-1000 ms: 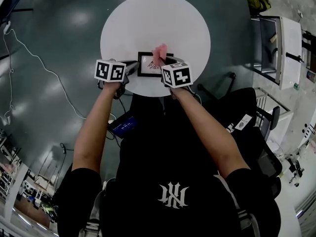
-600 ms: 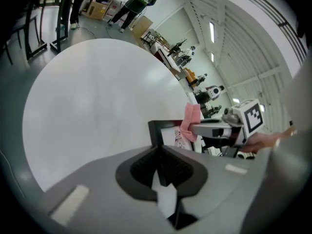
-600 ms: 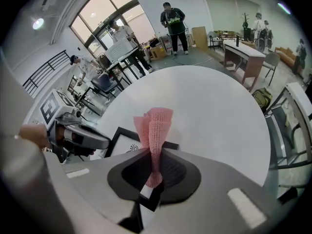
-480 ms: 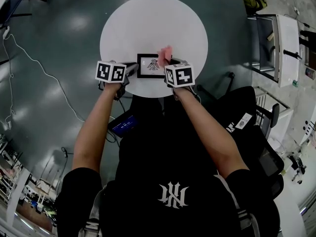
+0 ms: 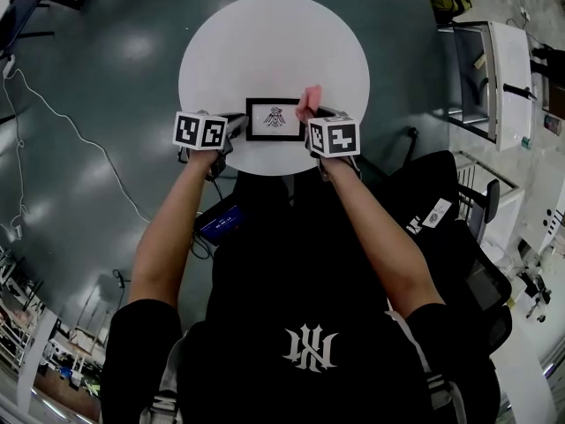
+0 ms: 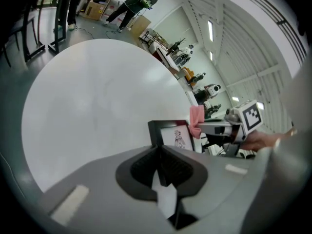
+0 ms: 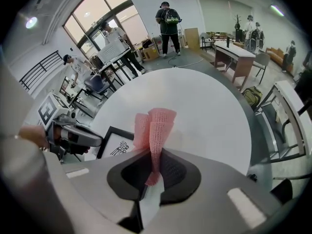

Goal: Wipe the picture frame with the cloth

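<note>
A small black picture frame with a line drawing lies on the round white table near its front edge. My left gripper is shut, its tips against the frame's left edge; in the left gripper view the frame sits just past the closed jaws. My right gripper is shut on a pink cloth, whose free end stands up at the frame's right edge. In the right gripper view the cloth rises between the jaws, with the frame to its left.
White desks and shelving stand off to the right on the grey floor. A cable runs across the floor at the left. A black office chair is behind my right arm. People stand far beyond the table.
My right gripper has carried the pink cloth rightward, from over the middle of the frame to its right edge. The left gripper has stayed at the frame's left side.
</note>
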Tool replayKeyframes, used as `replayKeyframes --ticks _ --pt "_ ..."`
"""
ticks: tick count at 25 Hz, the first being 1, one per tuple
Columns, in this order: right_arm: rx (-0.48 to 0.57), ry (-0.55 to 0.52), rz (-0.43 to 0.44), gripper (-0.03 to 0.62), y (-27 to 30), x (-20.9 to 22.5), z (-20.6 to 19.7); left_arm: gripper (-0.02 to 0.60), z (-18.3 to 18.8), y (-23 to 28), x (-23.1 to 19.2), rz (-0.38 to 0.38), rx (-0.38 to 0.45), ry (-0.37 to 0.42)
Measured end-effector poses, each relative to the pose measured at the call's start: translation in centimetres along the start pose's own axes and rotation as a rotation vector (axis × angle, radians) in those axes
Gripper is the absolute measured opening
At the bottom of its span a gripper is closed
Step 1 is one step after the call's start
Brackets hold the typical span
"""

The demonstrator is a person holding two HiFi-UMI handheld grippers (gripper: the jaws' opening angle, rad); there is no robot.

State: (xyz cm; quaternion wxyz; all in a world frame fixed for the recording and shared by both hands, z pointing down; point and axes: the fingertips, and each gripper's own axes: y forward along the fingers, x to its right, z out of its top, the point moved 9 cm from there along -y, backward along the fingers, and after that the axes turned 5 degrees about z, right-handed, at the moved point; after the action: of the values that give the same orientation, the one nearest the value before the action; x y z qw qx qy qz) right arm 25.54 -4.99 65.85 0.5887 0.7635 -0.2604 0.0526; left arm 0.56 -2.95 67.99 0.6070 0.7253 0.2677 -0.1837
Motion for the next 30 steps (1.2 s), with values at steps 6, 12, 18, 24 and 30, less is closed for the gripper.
replayKeyframes --ticks 6,12,18,24,30 --pt "0.025 0.022 0.01 0.031 -0.9 -0.4 0.1 0.02 -0.1 0.3 0.1 -0.009 0.005 -0.014" --pt "0.047 -0.061 0.185 0.031 0.5 -5.8 1.5 0.021 -0.1 0.5 0.0 -0.026 0.002 -0.028" --pt "-0.023 -0.146 0.293 0.031 4.6 -8.7 1.1 0.021 0.0 0.7 -0.1 -0.033 0.004 -0.03" --pt "-0.065 -0.215 0.286 0.029 6.3 -9.1 1.0 0.023 -0.1 0.9 -0.1 -0.042 0.004 -0.044" --pt "-0.077 -0.228 0.243 0.029 5.7 -8.6 0.7 0.025 -0.2 0.7 -0.3 -0.045 0.004 -0.047"
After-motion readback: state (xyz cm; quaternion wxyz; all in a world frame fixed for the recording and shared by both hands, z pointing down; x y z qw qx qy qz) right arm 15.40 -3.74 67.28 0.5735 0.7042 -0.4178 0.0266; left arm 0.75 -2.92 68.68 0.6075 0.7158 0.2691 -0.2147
